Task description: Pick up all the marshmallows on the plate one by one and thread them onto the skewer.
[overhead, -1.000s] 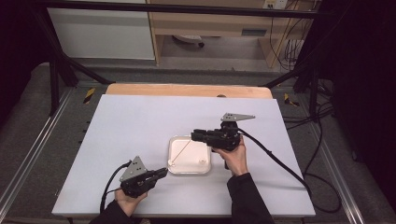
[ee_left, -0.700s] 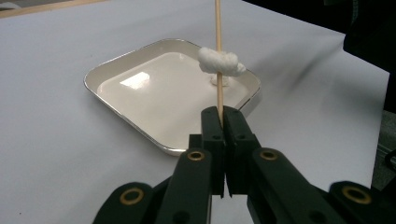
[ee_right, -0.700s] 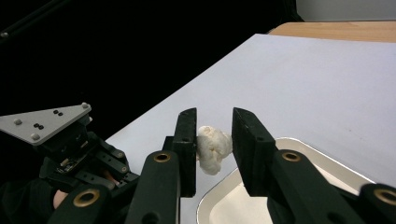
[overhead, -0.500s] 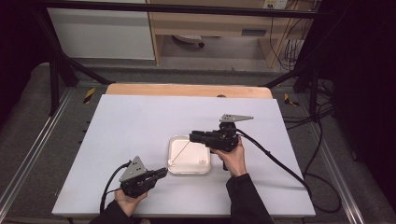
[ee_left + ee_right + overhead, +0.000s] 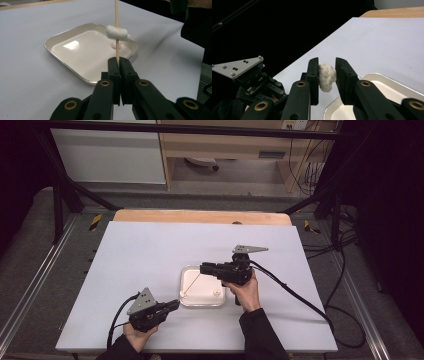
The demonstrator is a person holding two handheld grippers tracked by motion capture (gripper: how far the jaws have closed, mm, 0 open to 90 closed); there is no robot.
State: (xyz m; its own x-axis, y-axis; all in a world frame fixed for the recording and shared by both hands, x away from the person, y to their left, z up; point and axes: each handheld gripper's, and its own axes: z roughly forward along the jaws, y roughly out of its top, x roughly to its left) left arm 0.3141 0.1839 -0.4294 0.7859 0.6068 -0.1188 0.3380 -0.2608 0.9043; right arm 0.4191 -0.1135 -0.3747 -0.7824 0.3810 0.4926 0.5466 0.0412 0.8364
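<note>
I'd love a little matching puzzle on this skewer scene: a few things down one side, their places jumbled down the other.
Things:
1. wooden skewer
2. threaded white piece
3. loose white piece
4. small white bit

Places:
a. lying in the tray
b. between the right tongs
c. clamped in the left tongs
d. partway up the skewer

Pairs: 1-c, 2-d, 3-b, 4-a

Lab recording bay: white surface (image 5: 150,255) ringed by black metal frame (image 5: 60,195), aluminium rails (image 5: 30,290) on grey carpet, hazard-striped tape (image 5: 95,221), loose cables (image 5: 345,270) trailing, wooden shelving (image 5: 225,145) behind, dark surround.
</note>
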